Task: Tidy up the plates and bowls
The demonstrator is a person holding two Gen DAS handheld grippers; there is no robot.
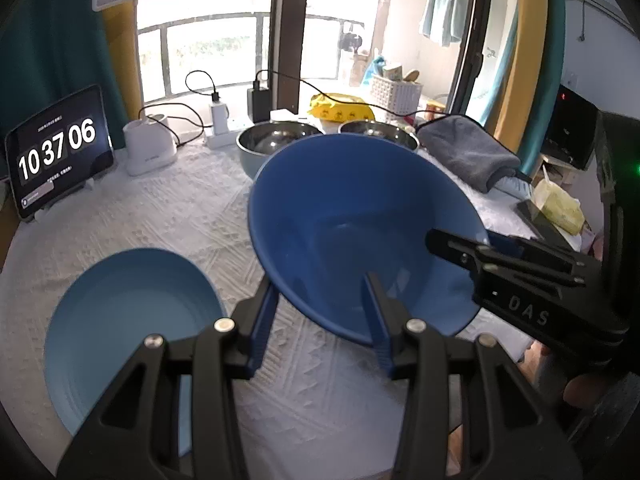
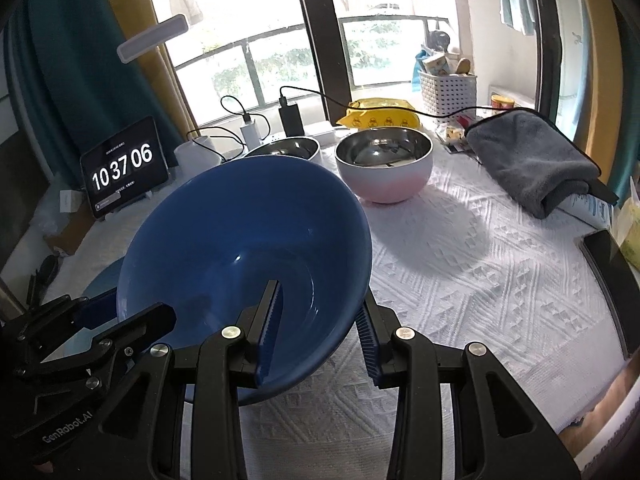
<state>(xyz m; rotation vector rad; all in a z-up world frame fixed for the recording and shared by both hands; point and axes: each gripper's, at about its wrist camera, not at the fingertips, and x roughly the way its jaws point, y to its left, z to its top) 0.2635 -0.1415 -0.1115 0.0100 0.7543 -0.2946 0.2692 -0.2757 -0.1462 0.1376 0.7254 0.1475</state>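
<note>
Blue bowl (image 1: pixel 352 216) – rim clamped between both tools (image 1: pixel 320 312) (image 2: pixel 318 336) – hangs tilted.

We see a table under white embossed cloth (image 2: pixel 460 280): light-blue flat plate (image 1: pixel 132 328) near front-left corner, pink-sided steel bowl (image 2: pixel 384 168) and folded grey towel (image 2: pixel 532 160) along far edge.

light blue plate (image 1: pixel 120 320): near edge hidden behind left gripper (image 1: pixel 320 320). steel bowl (image 1: pixel 276 140) half masked by dark blue bowl (image 1: pixel 360 220). small text on clock tablet (image 2: pixel 124 168) unreadable.
</note>
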